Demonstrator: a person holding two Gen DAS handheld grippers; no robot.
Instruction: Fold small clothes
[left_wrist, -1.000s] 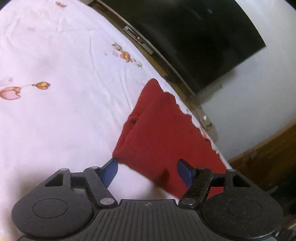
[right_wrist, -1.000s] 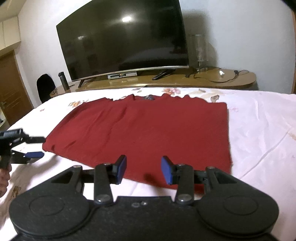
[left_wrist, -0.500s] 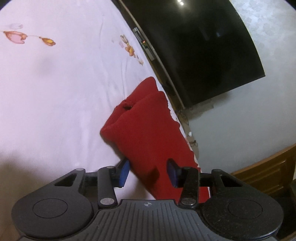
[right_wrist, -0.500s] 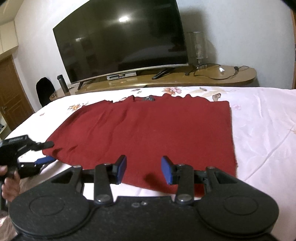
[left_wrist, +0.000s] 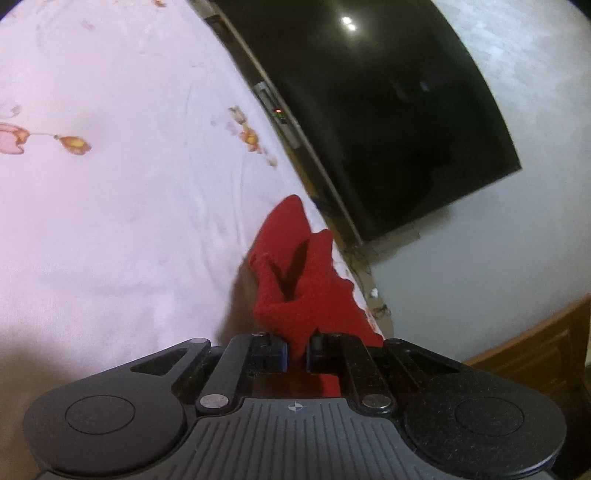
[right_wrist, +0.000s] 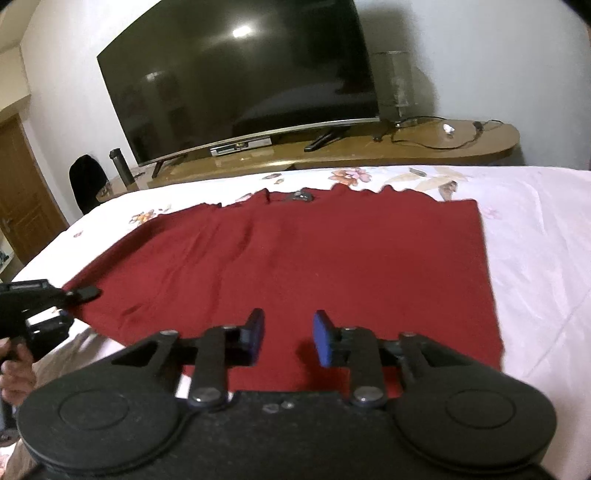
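Observation:
A dark red garment (right_wrist: 314, 266) lies spread flat on the white floral bedsheet (right_wrist: 535, 229). In the left wrist view my left gripper (left_wrist: 296, 352) is shut on the garment's near left corner, and the red cloth (left_wrist: 295, 280) bunches up in front of the jaws. In the right wrist view the left gripper (right_wrist: 79, 295) shows at the garment's left edge. My right gripper (right_wrist: 288, 336) is open and empty, just above the garment's near hem at its middle.
A large curved TV (right_wrist: 240, 77) stands on a wooden console (right_wrist: 369, 149) beyond the bed's far edge. A flask (right_wrist: 120, 166) and a dark chair (right_wrist: 86, 181) stand at the far left. A wooden door (right_wrist: 18, 192) is at the left.
My left gripper moved in onto the garment's left corner and closed on it, bunching the cloth. My right gripper stayed open over the near hem.

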